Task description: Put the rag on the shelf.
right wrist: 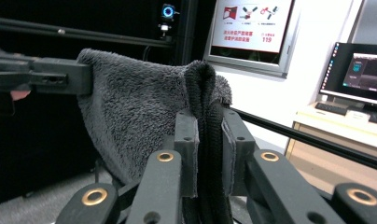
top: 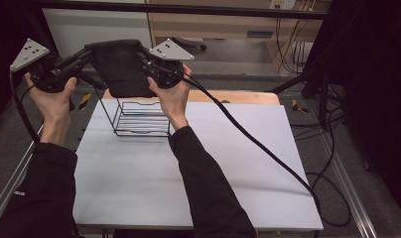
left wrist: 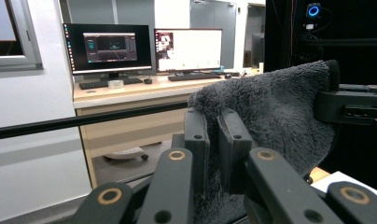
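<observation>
Towel | held taut in air above wire rack on surface | left claw and right claw each clamp a top corner | lifted; draping over rack remains

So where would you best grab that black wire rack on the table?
Probably by the top rim wire of the wire rack, coming straight down from above. It stands upright and open-topped on the white table, and its thin wires suit a narrow pinch. Both grippers are busy, though: the left gripper and right gripper each clamp a corner of the grey towel above it.
</observation>
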Motion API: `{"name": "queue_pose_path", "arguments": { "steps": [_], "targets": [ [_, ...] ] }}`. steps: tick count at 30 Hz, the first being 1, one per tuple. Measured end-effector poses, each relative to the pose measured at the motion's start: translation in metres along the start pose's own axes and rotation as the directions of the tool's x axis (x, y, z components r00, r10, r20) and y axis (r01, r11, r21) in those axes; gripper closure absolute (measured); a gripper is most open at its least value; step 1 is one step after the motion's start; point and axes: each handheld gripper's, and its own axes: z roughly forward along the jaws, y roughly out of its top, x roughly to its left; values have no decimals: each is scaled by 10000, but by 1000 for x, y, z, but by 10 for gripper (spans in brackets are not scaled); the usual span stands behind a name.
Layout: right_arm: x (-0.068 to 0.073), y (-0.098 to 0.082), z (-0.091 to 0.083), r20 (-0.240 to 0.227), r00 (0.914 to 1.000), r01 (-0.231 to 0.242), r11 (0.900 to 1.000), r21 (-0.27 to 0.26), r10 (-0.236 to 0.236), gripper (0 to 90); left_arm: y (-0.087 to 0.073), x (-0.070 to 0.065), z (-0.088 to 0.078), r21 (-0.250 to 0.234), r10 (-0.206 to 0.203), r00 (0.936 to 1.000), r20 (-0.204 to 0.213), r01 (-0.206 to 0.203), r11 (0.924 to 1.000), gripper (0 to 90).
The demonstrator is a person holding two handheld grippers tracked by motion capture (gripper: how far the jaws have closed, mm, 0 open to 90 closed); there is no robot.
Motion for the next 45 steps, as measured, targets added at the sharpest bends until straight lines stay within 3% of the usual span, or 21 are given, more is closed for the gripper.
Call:
{"name": "queue_pose_path", "arguments": {
  "steps": [8,18,26,28,37,45],
  "targets": [
    [11,-10,-10,-204,9996,191,9997,122,-188,793,-17,-6,-14,-45,54,9999,118,-54,10000,832],
    [14,-19,-12,-261,9990,369,9989,305,-361,792,-32,-6,-18,56,18,9999,165,-19,10000,832],
    [18,-30,-15,-442,9986,295,9982,513,-272,790,-45,-8,-23,355,46,9998,171,-52,9994,830],
    [19,-32,-16,-480,9987,228,9977,635,-198,788,-47,-8,-22,518,-116,9997,209,105,9986,828],
    [24,-36,-19,-720,9974,0,9898,1423,103,765,-55,-6,-24,1433,-756,9965,355,698,9872,809],
    [26,-40,-27,-777,9968,-17,9799,1995,176,703,-61,-8,-29,2451,-560,9977,374,451,9684,769]
  ]
}}
